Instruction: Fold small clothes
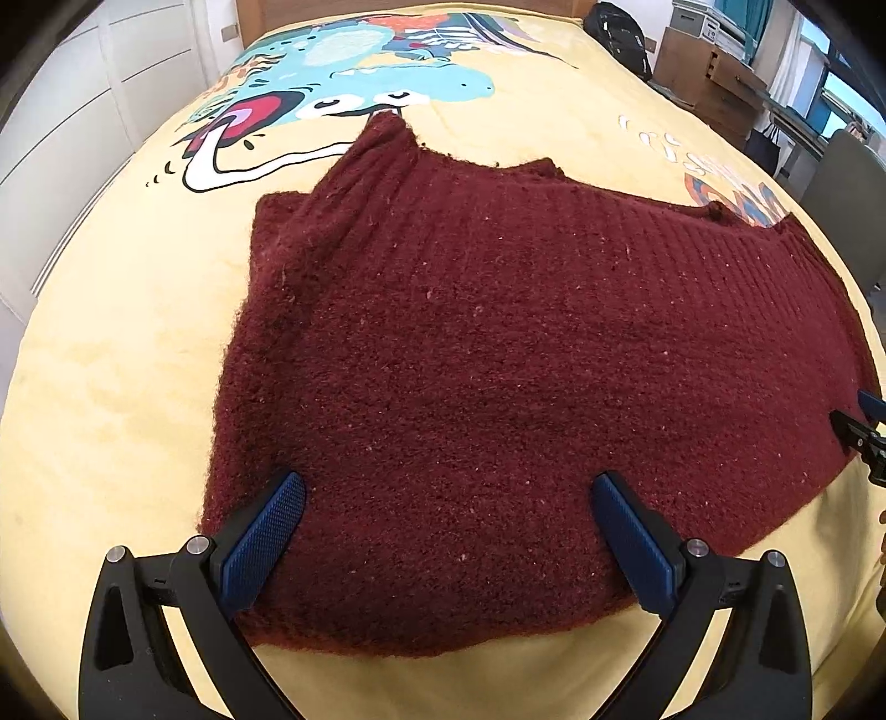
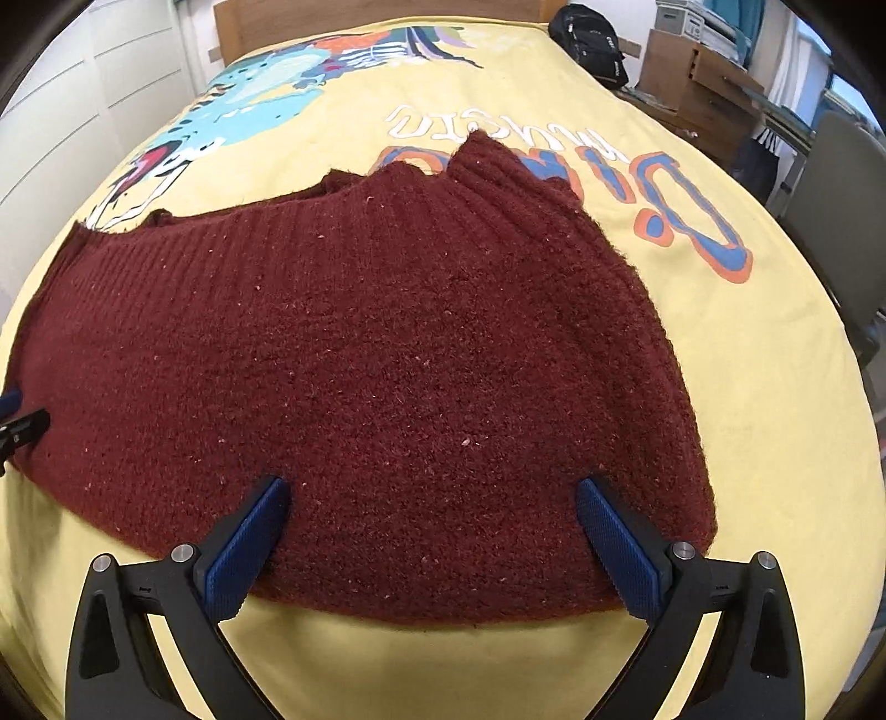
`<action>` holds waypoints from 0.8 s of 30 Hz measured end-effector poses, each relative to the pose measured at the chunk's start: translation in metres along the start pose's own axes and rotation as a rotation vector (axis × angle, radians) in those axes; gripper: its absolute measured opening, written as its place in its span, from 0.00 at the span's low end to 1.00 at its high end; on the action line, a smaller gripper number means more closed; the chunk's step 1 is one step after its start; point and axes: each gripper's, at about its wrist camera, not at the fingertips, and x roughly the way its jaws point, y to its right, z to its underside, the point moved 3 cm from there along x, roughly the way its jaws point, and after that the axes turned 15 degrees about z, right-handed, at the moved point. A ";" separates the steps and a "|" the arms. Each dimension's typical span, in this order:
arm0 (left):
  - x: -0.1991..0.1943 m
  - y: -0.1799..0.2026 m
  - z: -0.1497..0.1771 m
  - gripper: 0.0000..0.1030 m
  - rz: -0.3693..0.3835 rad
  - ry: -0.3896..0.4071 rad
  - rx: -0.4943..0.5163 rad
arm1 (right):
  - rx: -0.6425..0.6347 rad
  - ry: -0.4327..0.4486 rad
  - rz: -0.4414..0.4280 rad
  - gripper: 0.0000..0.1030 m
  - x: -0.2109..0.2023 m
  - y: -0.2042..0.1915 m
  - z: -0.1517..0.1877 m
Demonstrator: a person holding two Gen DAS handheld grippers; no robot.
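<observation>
A bed (image 1: 111, 343) under a yellow blanket printed with a colourful cartoon fills both views. On its middle lies a dark maroon knitted sweater (image 1: 470, 360), spread flat with its ribbed band toward the far side and its near hem just before the grippers. The left gripper (image 1: 448, 531) hangs over the sweater's near left part, jaws spread wide with nothing clamped between the blue pads (image 1: 260, 543). The right gripper (image 2: 432, 537) sits over the near right part, jaws likewise wide apart and gripping nothing.

One maroon sweater (image 1: 487, 387), one yellow bedspread (image 1: 111, 360), two grippers, one backpack (image 1: 617, 33)
</observation>
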 end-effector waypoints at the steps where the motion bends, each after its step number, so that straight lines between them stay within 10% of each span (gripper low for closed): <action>1: -0.001 0.001 0.000 0.99 0.004 -0.003 -0.004 | -0.002 -0.003 0.001 0.99 -0.001 0.000 -0.001; 12: -0.070 -0.050 -0.018 0.99 0.045 0.021 -0.148 | 0.037 0.034 -0.013 0.99 -0.053 0.014 0.004; 24: -0.012 -0.101 -0.009 0.99 0.182 -0.066 -0.346 | 0.065 -0.083 -0.008 0.99 -0.049 0.030 0.063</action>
